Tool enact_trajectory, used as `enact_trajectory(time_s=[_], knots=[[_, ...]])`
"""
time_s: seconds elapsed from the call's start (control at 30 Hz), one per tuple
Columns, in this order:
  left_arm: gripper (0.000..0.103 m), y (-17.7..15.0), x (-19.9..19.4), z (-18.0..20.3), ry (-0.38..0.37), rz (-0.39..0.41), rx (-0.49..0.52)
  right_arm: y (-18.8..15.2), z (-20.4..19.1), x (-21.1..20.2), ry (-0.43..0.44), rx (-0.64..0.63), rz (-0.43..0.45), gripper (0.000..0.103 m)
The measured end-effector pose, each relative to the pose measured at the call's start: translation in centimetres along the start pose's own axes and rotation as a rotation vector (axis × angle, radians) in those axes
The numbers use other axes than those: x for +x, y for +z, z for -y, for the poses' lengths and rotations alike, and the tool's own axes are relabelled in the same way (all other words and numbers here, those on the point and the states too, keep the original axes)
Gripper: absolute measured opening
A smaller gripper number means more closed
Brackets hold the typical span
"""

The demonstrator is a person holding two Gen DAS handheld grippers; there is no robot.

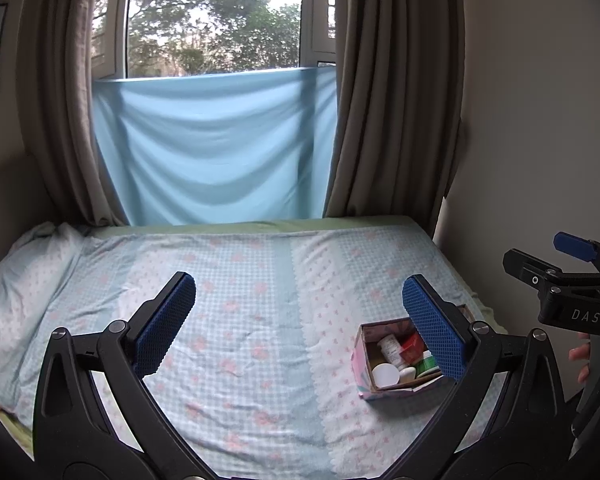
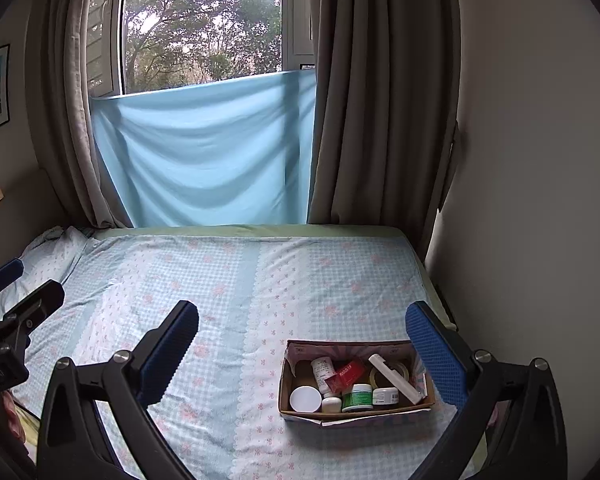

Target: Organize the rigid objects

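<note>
Both your left gripper (image 1: 296, 320) and right gripper (image 2: 300, 344) hang wide open, empty, above the bed (image 2: 228, 280). The box (image 2: 296, 360) of bottles and jars sits by the bed's right edge. Looks packed already; approach from above, grab one item only.

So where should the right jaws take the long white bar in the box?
Probably its raised far end, from above. The white bar lies slanted across the tape roll in the box, far end clear of the jars; jaws across its narrow width. The right gripper is open.
</note>
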State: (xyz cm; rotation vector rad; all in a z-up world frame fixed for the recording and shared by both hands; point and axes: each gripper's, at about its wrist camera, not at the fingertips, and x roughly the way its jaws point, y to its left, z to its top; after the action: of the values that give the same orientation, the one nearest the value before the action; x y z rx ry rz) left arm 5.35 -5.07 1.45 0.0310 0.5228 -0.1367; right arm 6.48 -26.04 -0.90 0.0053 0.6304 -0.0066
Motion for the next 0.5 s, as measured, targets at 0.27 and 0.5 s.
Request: enact_trajectory(time_s=[0.27, 0.5], knots=[[0.103, 0.12, 0.33, 0.29, 0.015, 0.007, 0.016, 0.43, 0.25, 0.37, 0.000, 0.009, 0.006, 0.103], [0.103, 0.25, 0.38, 0.30, 0.019, 0.012, 0.019, 0.63, 0.23, 0.46, -0.001, 0.009, 0.008, 0.103]])
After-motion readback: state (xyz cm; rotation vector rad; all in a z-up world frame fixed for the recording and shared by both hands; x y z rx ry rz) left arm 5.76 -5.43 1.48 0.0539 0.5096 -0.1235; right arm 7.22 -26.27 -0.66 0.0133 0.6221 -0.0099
